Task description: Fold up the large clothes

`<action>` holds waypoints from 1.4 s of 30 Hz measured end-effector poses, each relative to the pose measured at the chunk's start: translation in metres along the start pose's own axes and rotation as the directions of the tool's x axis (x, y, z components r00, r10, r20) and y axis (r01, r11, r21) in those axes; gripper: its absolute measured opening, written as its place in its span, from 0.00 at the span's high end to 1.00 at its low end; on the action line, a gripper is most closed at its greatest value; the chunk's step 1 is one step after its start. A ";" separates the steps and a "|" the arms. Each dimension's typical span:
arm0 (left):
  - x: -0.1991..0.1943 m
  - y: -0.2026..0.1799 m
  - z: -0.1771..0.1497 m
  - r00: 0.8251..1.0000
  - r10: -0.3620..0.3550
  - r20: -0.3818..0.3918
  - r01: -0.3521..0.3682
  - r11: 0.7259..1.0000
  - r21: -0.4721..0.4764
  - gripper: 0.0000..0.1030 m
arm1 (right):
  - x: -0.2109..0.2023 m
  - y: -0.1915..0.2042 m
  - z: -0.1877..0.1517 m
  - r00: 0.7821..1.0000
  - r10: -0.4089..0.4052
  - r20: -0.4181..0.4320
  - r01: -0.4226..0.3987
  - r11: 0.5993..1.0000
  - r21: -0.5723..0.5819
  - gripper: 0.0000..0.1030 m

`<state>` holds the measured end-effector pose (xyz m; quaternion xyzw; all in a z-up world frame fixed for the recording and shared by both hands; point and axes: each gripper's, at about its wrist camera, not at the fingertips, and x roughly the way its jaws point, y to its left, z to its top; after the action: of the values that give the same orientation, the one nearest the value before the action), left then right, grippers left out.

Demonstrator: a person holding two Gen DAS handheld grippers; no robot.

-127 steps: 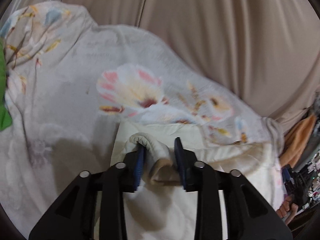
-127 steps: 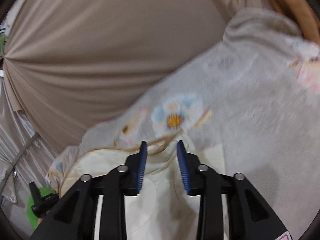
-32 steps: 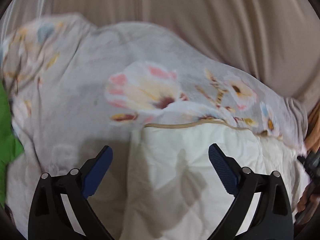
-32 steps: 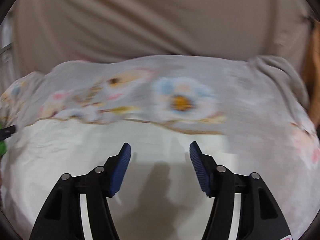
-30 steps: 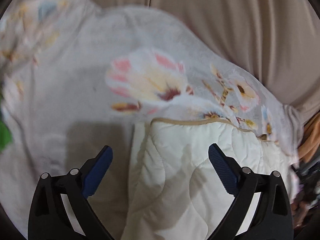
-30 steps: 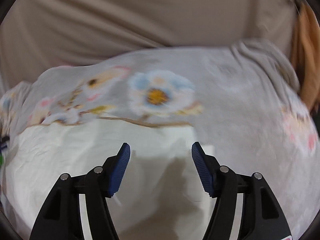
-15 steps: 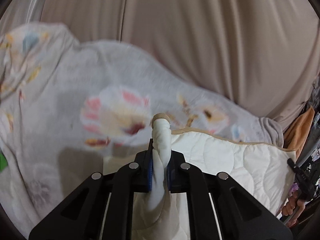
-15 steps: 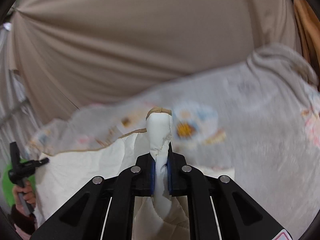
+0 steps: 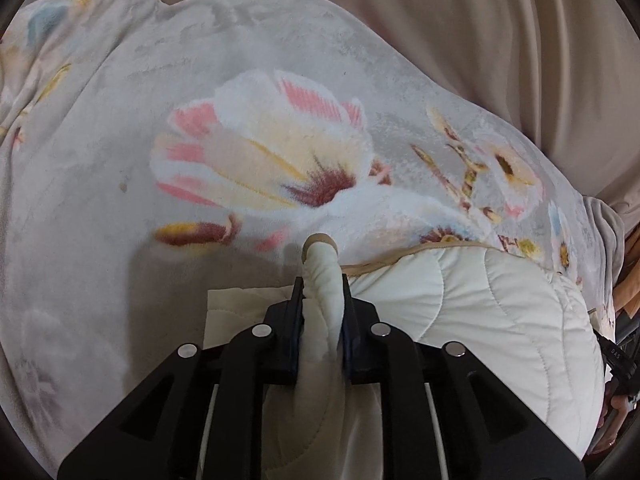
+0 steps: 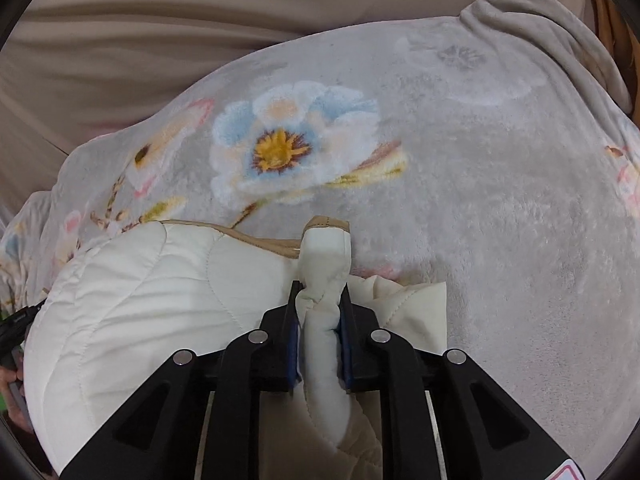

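A cream quilted cloth [image 9: 480, 312] with tan edging lies folded on a grey floral blanket [image 9: 200, 80]. My left gripper [image 9: 322, 292] pinches a bunched corner [image 9: 320, 264] of it; the pads press the fabric while the jaws are opening slightly. In the right wrist view the same cream cloth [image 10: 140, 288] spreads to the left. My right gripper [image 10: 320, 296] holds its other bunched corner [image 10: 326, 252], pads on the fabric, jaws likewise opening. Both corners hang low over the blanket [image 10: 500, 200], and a folded layer of the cloth lies under each gripper.
Beige draped fabric [image 9: 480, 20] backs the blanket in both views [image 10: 160, 20]. At the right edge of the left wrist view are the other gripper [image 9: 616, 356], a hand [image 9: 612, 408] and an orange cloth [image 9: 628, 280]. A hand [image 10: 12, 380] shows at the right view's left edge.
A second ago both grippers stood open over the cream cloth. They then shut on its two corners and lifted them, and have now carried them forward and down toward the blanket.
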<state>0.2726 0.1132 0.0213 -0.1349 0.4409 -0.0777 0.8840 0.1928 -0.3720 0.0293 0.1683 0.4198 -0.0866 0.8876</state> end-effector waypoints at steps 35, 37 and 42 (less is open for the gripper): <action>-0.176 0.016 -0.142 0.990 0.072 0.119 -0.076 0.997 0.031 0.32 | -0.159 0.057 -0.121 0.989 0.101 0.106 -0.078 0.975 -0.206 0.95; -0.170 0.023 -0.139 0.989 0.106 0.107 -0.106 0.994 -0.008 0.29 | -0.155 0.098 -0.107 0.979 0.176 0.099 -0.142 0.950 -0.280 0.95; -0.141 0.059 -0.150 1.000 0.021 0.015 -0.017 0.976 -0.219 0.27 | -0.108 0.178 -0.081 0.975 0.219 0.029 -0.191 0.901 -0.389 0.95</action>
<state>0.0693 0.1803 0.0234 -0.2279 0.4404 -0.0188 0.8682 0.1194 -0.1751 0.1051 0.0313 0.3766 0.0848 0.9220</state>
